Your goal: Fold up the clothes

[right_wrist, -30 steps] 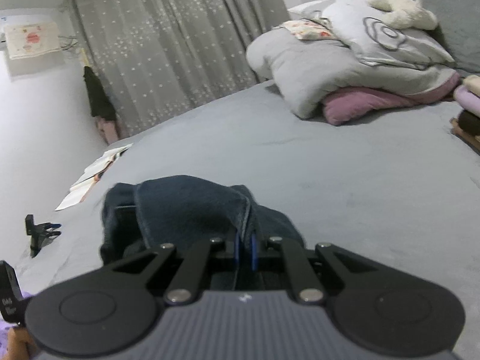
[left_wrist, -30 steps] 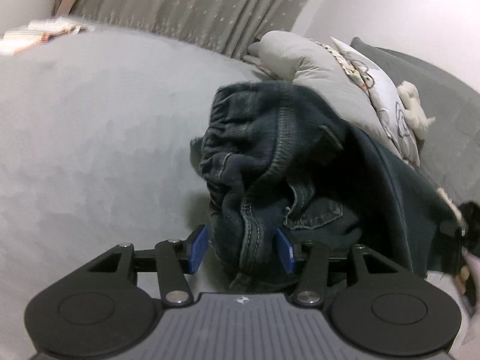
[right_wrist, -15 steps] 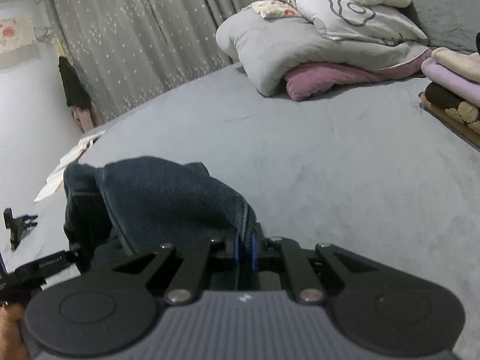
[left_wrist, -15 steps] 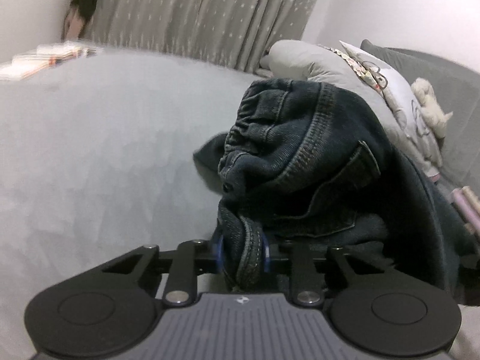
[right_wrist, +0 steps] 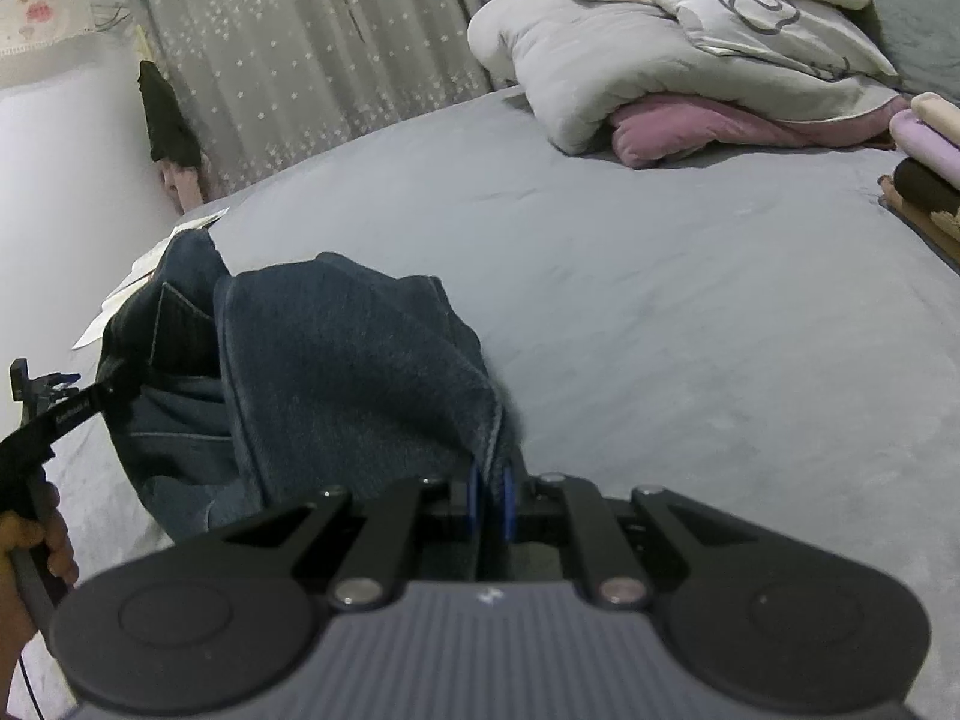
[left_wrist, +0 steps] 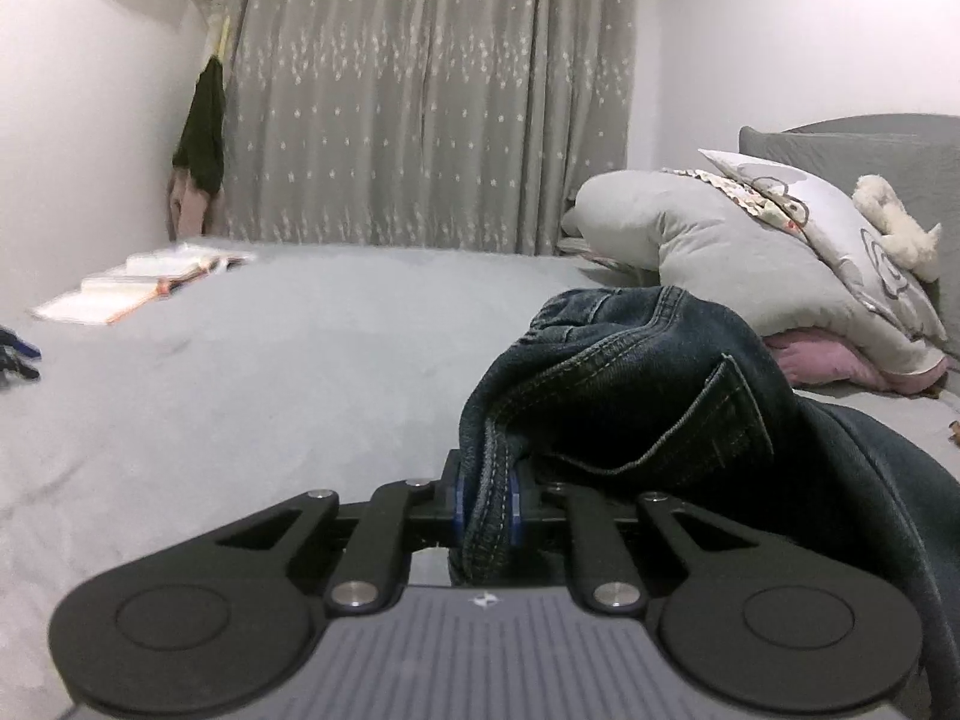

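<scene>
Both grippers now have the jeans, lifting off the bed

Left wrist view: the left gripper (left_wrist: 485,501), wide a second ago, is closing its jaws on a stitched seam of the jeans (left_wrist: 630,396), bunched just right of centre above the grey bed (left_wrist: 240,396). Right wrist view: the right gripper (right_wrist: 491,501) pinches a denim edge, narrow; the spread-out can begin
</scene>
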Tool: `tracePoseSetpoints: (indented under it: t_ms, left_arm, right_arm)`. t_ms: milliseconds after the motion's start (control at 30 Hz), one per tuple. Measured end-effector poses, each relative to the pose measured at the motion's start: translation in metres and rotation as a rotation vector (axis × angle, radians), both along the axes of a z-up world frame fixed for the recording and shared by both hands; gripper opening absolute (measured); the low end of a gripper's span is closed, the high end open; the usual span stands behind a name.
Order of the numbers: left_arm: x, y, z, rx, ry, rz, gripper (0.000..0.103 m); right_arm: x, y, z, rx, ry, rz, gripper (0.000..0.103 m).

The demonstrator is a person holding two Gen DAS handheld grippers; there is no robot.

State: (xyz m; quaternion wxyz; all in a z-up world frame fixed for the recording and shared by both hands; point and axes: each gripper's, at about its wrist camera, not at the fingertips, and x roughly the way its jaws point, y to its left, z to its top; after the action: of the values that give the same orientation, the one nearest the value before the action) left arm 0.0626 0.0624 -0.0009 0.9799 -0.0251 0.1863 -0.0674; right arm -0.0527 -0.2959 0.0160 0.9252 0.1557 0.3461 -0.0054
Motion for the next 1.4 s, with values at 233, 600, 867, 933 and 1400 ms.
tracePoseSetpoints:
  t_ms: [233,600,867,933,1400]
  left_arm:
    - [-0.006,0.006,0.002,-0.029,0.053,-0.033,0.012]
    - [-0.03,0.021,-0.001,-0.125,0.15,-0.086,0.011]
    - [-0.056,0.022,-0.009,-0.093,0.189,-0.151,0.011]
    - [-0.064,0.021,-0.012,-0.074,0.193,-0.165,0.011]
    - [-0.079,0.019,-0.015,-0.005,0.228,-0.228,0.016]
  right_arm:
    - [0.001,-0.022,0.01,0.021,-0.032,-0.07,0.007]
    - [0.006,-0.037,0.017,-0.064,-0.069,-0.153,0.007]
    - [-0.001,-0.057,0.016,-0.094,-0.061,-0.204,0.007]
    - [-0.001,-0.062,0.014,-0.114,-0.056,-0.214,0.007]
    - [0.004,-0.062,-0.003,-0.145,0.044,-0.193,0.014]
